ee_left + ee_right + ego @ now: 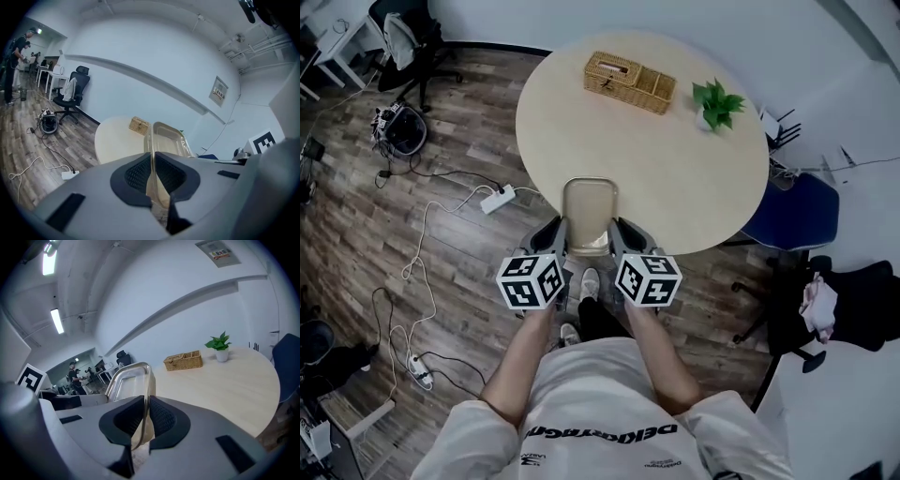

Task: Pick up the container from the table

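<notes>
A clear rectangular plastic container (589, 211) hangs over the near edge of the round beige table (694, 178), held between both grippers. My left gripper (562, 231) is shut on its left rim, which runs between the black pads (136, 173) in the left gripper view, where the container (169, 136) stretches ahead. My right gripper (615, 231) is shut on the right rim; in the right gripper view the container (126, 377) shows ahead, its rim pinched between the pads (161, 418).
A wicker basket (629, 82) and a small potted plant (715, 104) stand at the table's far side. A blue chair (792, 214) sits at the right. Cables and a power strip (497, 199) lie on the wooden floor at the left.
</notes>
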Available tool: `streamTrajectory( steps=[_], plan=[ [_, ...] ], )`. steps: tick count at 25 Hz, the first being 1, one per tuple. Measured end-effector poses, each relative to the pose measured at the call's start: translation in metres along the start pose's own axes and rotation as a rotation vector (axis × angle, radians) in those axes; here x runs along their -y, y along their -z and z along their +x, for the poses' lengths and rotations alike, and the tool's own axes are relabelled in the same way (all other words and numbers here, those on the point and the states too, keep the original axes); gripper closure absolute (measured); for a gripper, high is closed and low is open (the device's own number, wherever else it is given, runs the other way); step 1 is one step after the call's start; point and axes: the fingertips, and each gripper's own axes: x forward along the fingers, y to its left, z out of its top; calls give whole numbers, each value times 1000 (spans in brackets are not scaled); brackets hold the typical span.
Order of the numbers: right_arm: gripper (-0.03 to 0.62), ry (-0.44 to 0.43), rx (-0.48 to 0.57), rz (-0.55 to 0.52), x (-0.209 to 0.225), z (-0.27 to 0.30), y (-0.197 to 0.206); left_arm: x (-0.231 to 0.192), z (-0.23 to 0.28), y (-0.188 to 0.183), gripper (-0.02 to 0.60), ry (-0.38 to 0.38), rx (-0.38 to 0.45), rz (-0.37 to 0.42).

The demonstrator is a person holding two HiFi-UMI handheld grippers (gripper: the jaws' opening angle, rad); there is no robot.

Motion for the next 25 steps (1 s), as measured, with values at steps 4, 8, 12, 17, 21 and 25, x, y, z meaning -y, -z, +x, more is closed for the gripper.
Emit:
streamTrajectory(
  steps=[4,8,12,17,21,25],
  plan=[
    [531,-3,37,-26,-14,-28,-8,17,-24,-6,540,16,35,19],
    [530,-2,73,-53,-23,-54,-16,35,-46,-13,540,31,68,41],
    [530,-6,109,-68,-35,-76,-21,49,-67,-18,540,40,102,66],
    [530,-6,149,-97,-49,-104,-25,65,-94,-21,539,46,139,91],
    [530,-2,176,-117,-55,-123,-25,78,-111,-22,539,44,162,118],
    [530,-5,197,-134,-62,-135,-28,85,-123,-24,538,44,186,144]
  ],
)
